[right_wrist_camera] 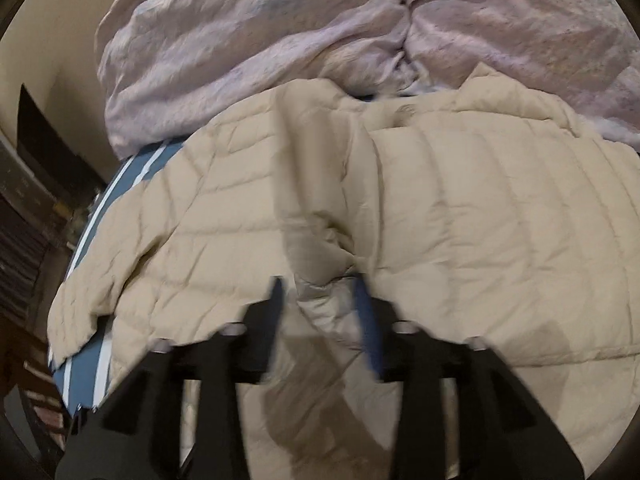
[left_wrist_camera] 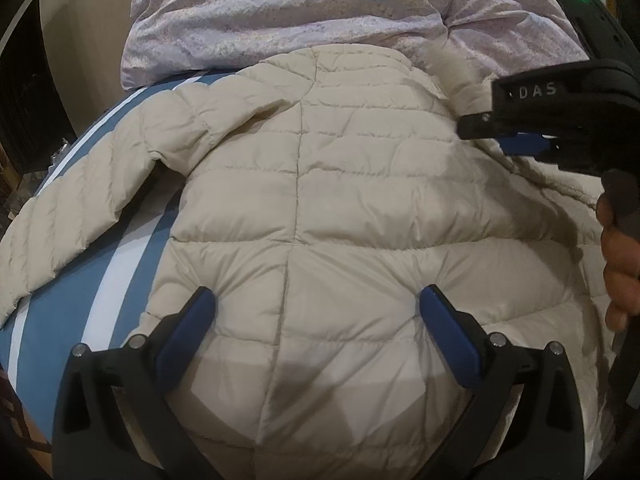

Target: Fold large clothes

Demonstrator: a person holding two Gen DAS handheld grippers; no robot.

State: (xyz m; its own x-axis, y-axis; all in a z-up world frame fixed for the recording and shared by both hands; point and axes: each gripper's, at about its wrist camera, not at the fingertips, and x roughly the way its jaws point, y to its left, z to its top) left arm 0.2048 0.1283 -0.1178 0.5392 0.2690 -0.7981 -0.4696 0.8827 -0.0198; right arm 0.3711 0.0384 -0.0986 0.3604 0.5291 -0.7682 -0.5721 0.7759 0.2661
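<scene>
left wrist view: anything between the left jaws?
Only the cream puffer jacket lies between the left gripper's open jaws; nothing else, seen in the left wrist view.

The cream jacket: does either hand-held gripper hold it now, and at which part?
Neither. The left hand-held gripper is open above the jacket back; a fold sits loose inside the open right hand-held gripper.

Both grippers were matte black plastic frames whose two fingers carried long blue pads on their inner faces, with silver round-headed screws at the finger joints. The left gripper (left_wrist_camera: 316, 302) showed four such screws across its forked arms, and the right gripper (right_wrist_camera: 320, 292) looked blurred. Seen from the left wrist, the right gripper bore raised "DAS" lettering and a green light, gripped by a hand (left_wrist_camera: 622, 268)
</scene>
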